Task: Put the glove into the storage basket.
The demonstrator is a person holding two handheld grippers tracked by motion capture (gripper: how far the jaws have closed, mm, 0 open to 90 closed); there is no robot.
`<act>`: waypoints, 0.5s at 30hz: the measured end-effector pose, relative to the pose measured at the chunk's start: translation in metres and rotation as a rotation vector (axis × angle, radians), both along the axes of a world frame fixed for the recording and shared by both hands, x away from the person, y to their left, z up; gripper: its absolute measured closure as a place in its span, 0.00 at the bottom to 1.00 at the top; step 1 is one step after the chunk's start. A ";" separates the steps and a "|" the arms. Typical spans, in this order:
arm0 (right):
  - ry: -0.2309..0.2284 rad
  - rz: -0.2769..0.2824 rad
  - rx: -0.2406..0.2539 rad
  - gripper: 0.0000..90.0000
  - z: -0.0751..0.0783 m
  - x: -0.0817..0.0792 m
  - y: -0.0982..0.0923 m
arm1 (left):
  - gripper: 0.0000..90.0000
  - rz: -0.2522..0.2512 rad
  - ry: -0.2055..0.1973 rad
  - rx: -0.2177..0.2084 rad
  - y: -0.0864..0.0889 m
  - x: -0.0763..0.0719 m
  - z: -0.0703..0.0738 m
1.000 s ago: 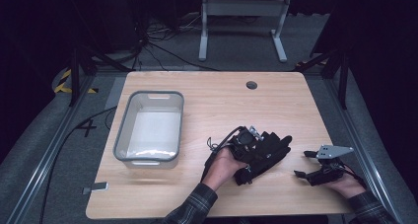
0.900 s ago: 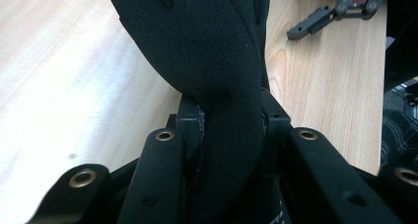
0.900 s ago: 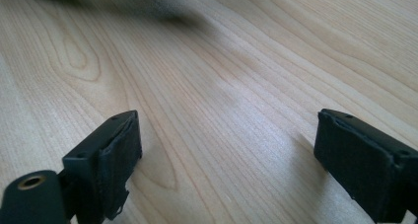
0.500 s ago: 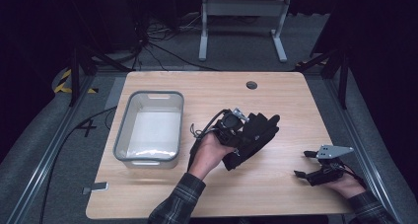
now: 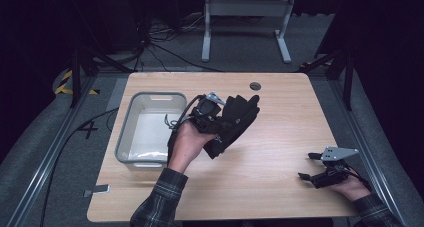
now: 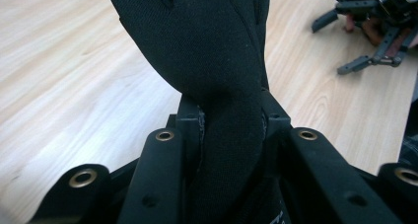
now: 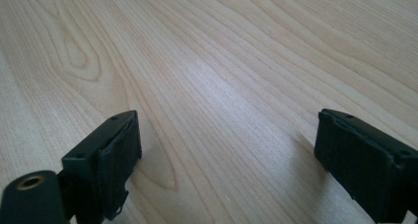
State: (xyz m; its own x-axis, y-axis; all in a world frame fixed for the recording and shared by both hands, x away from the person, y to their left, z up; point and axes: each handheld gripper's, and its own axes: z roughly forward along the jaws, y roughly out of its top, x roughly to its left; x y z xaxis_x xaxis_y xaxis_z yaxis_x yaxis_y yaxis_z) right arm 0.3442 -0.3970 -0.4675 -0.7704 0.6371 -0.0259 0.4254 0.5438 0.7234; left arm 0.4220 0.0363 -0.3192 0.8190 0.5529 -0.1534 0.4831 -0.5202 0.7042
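Left tongs clamp black glove beside bin rim.

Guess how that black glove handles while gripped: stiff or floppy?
Probably floppy: the black glove bunches narrow where the left hand-held gripper pinches it, then fans out. Likely light, since one pinch carries it above the table. The knit-looking fabric seems unlikely to slip.
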 end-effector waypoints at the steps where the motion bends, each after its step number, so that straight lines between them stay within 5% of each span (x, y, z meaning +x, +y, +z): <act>1: 0.001 0.000 0.000 0.12 0.000 0.000 0.000 | 0.79 0.014 -0.005 -0.005 0.005 0.001 0.001; 15: 0.001 0.001 0.001 0.12 0.000 0.000 0.000 | 0.79 0.172 -0.013 -0.020 0.074 0.006 0.008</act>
State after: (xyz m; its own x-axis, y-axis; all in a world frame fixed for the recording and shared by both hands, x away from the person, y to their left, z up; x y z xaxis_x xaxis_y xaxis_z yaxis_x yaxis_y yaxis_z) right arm 0.3441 -0.3969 -0.4675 -0.7708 0.6366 -0.0247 0.4258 0.5437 0.7232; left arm 0.4275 0.1105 -0.3109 0.7142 0.6824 -0.1557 0.5550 -0.4166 0.7201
